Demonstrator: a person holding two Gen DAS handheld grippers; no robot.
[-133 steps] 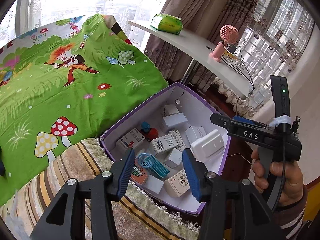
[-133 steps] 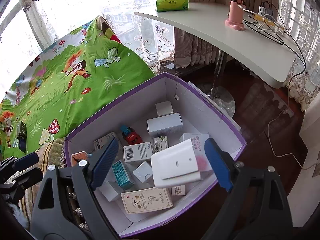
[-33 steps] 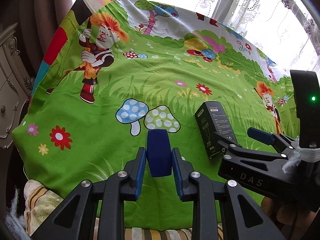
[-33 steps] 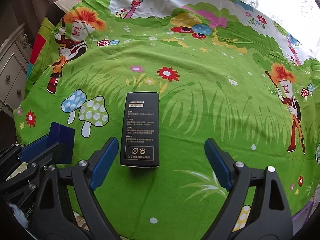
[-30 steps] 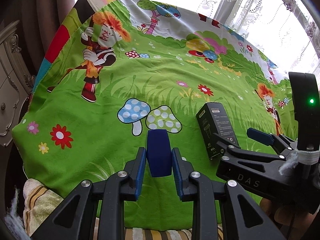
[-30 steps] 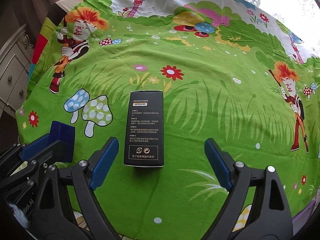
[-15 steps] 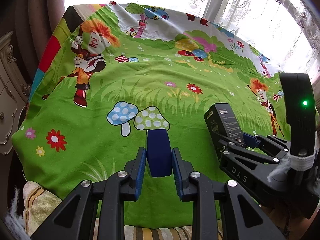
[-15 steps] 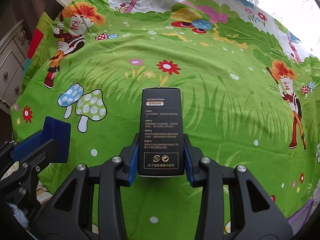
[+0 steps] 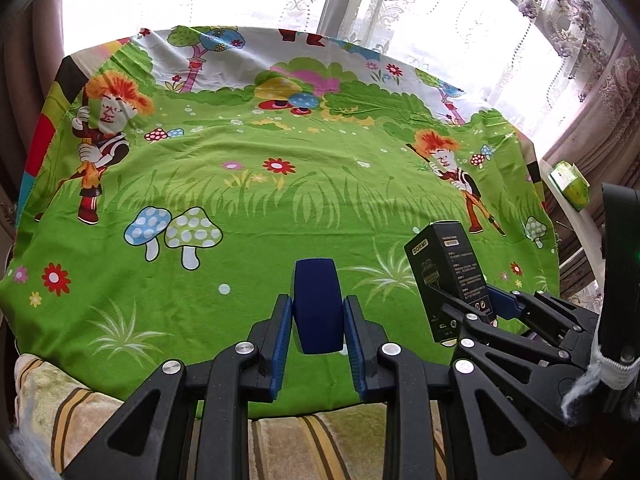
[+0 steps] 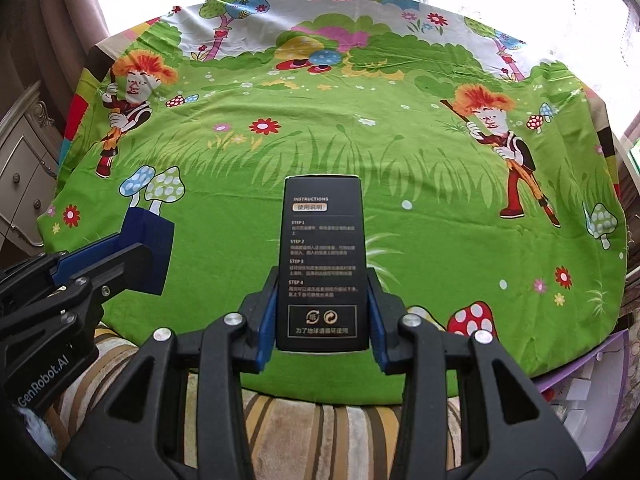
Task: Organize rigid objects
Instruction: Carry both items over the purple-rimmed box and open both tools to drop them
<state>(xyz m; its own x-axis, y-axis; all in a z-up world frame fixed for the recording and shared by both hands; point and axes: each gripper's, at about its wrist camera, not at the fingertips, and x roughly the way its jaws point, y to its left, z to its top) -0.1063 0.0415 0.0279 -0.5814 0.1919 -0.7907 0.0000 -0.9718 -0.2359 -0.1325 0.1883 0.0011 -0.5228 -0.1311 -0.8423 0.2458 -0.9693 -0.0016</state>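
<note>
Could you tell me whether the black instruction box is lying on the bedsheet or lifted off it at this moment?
Lifted. The black box sits clamped between the right gripper pads, its far end raised clear of the green bedsheet in the left wrist view.

A: The black box [image 10: 322, 264] looks like matt cardboard with pale print, and the dark blue box [image 9: 318, 306] has a smooth, dull card face.

B: The green cartoon sheet [image 9: 280, 200] filling mid-frame is soft woven cloth, slightly creased. Along the bottom edge, the striped blanket [image 10: 320, 428] looks plush.

A: Both grippers' frames are matt black plastic with shiny metal rivets; the blue pads [image 9: 280, 344] look ribbed.
</note>
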